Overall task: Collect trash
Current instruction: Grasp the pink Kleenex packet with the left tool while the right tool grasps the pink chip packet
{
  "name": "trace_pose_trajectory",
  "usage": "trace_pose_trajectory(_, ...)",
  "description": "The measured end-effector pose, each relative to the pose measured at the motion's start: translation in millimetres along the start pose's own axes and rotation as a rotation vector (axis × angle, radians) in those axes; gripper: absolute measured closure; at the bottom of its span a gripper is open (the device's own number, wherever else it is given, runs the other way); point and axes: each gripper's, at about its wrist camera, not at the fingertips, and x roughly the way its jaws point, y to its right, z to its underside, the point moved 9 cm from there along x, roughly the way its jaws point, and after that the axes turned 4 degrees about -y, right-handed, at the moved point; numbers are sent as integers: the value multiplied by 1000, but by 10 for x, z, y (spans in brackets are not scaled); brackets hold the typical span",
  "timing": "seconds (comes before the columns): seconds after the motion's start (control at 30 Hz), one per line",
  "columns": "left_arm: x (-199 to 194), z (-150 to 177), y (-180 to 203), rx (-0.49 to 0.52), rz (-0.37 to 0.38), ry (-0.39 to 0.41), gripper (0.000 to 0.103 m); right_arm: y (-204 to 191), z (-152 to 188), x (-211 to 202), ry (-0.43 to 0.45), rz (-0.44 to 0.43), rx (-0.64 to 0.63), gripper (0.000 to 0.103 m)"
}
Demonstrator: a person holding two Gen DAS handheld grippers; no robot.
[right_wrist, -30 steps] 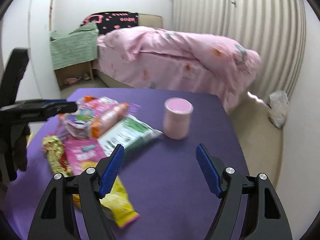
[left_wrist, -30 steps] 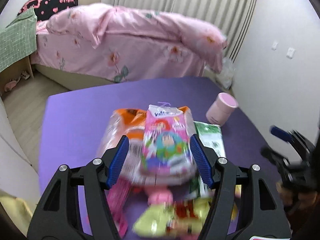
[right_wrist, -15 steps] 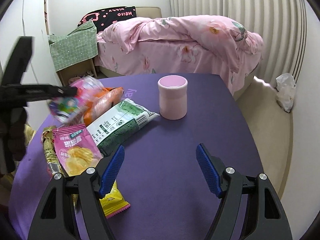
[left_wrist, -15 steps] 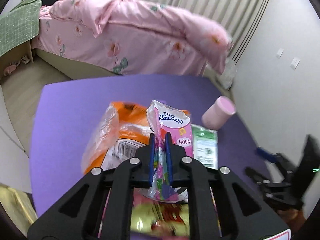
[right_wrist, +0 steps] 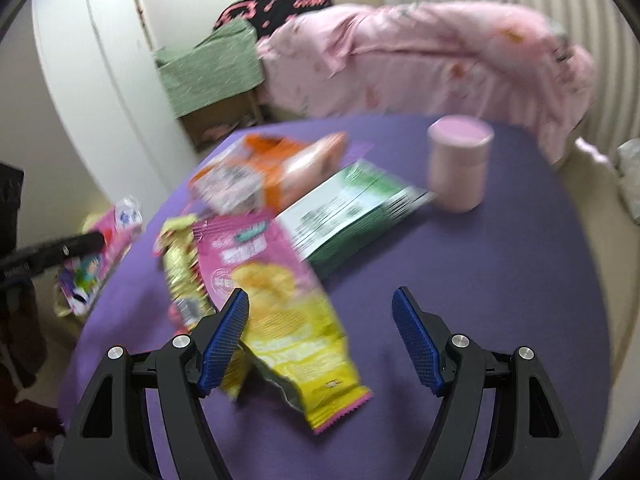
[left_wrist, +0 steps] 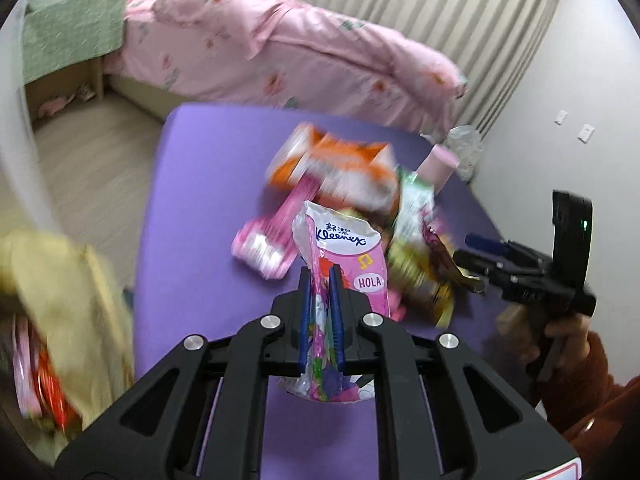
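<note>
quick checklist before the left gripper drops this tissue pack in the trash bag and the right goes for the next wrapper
1. Left gripper shut on the pink Kleenex tissue pack: ok.
2. Pack lifted off the purple table: ok.
3. Pack above the yellowish trash bag: not ok, the bag is off to the side.
4. Bag mouth open: cannot tell, blurred.
5. Right gripper open: ok.
6. Yellow crinkled snack wrapper between the right fingers: ok, not gripped.

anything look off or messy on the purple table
Yes: empty snack wrappers lie in an overlapping heap on the table, the yellow wrapper torn open at one end. Only the pink cup stands upright. The left gripper pinches a Kleenex pack.
</note>
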Motion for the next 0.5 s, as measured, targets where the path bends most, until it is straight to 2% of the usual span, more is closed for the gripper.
trace_pose_trajectory(0.2,-5,399,-321,-66,-67,-23,94,-425,200,74,-64,-54,-78,33)
trace_pose_trajectory(0.37,-12,540,-401,-105,-67,-12,94,-633,178,-74,-39,-41,-163,33)
trace_pose_trajectory(0.5,19,611,-372,-100,-56,-23,90,-582,118,-100,-37,-45,-134,33)
